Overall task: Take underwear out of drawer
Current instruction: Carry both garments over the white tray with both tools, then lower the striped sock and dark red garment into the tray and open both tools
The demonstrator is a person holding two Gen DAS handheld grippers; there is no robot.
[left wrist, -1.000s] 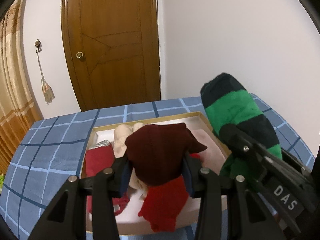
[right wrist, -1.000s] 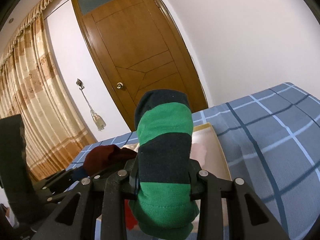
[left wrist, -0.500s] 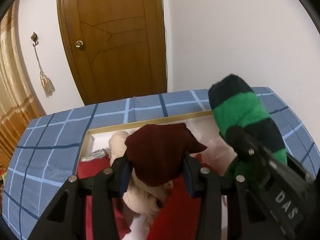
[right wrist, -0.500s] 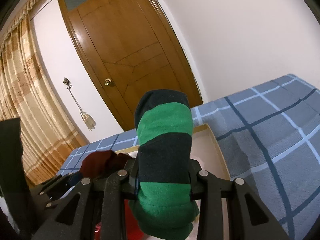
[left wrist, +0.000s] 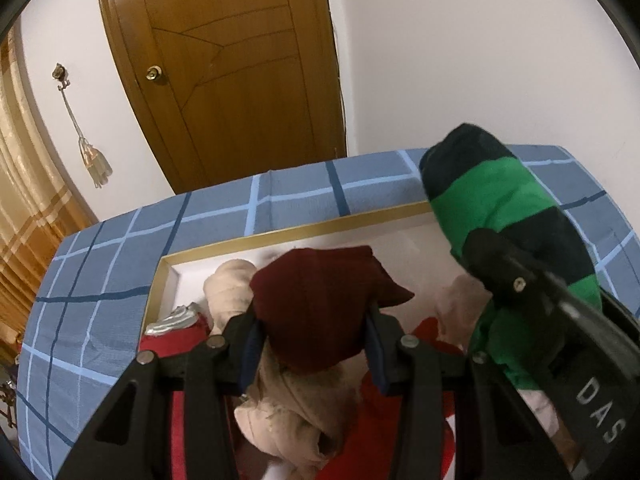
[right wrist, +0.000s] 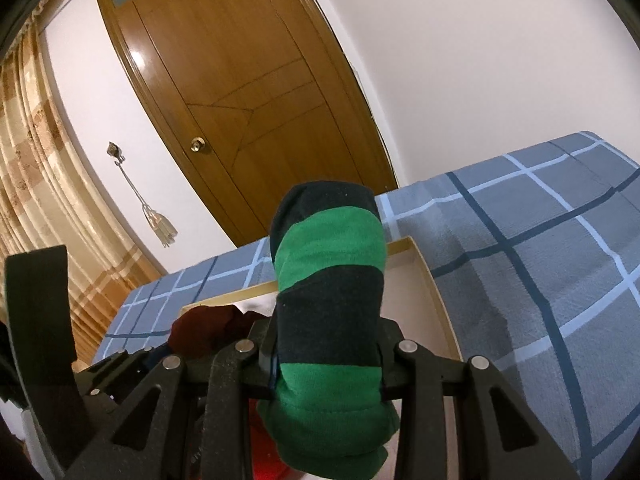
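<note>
My left gripper (left wrist: 312, 344) is shut on a rolled dark maroon piece of underwear (left wrist: 320, 300), held just above a shallow white drawer with a gold rim (left wrist: 288, 236). Inside the drawer lie beige pieces (left wrist: 288, 408), red pieces (left wrist: 172, 340) and a pale pink one (left wrist: 456, 312). My right gripper (right wrist: 326, 360) is shut on a rolled green and dark navy striped piece (right wrist: 332, 280); in the left wrist view that roll (left wrist: 500, 208) stands at the right over the drawer. The maroon roll (right wrist: 204, 328) shows at the left of the right wrist view.
The drawer rests on a bed with a blue checked cover (left wrist: 100, 280), which spreads wide to the right (right wrist: 540, 260). Behind it are a brown wooden door (left wrist: 232, 72), a white wall, a hook with a tassel (left wrist: 92, 160) and a beige curtain (right wrist: 44, 184).
Both grippers have moved forward and lower over the drawer, still holding their rolls. The drawer's contents now sit closer and fill more of the left wrist view.
</note>
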